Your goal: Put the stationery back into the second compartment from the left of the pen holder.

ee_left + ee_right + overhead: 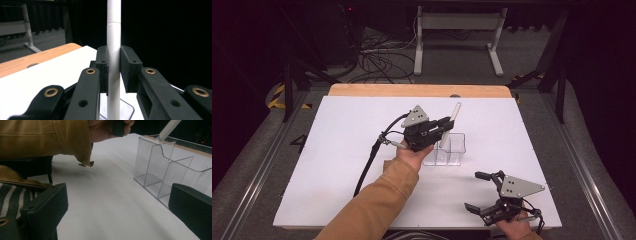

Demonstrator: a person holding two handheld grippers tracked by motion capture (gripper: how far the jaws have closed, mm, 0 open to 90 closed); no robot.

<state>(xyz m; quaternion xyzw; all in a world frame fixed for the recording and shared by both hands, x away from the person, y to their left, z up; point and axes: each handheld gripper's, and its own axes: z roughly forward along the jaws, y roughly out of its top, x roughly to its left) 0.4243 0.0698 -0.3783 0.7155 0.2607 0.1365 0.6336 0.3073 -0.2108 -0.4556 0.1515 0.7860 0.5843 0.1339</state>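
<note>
Over the clear holder point(451, 148) at mid-table, the left gripper point(443, 124) clamps an upright white pen point(113, 50), its lower end entering a compartment but not yet released, while the right gripper point(482, 192) waits wide open and empty nearby.

White tabletop point(337, 165), desk frame point(457, 22) behind.

The pen point(113, 62) was white, the box point(160, 170) clear, the counter point(337, 150) white with a wooden edge, the sleeve point(372, 205) tan.
</note>
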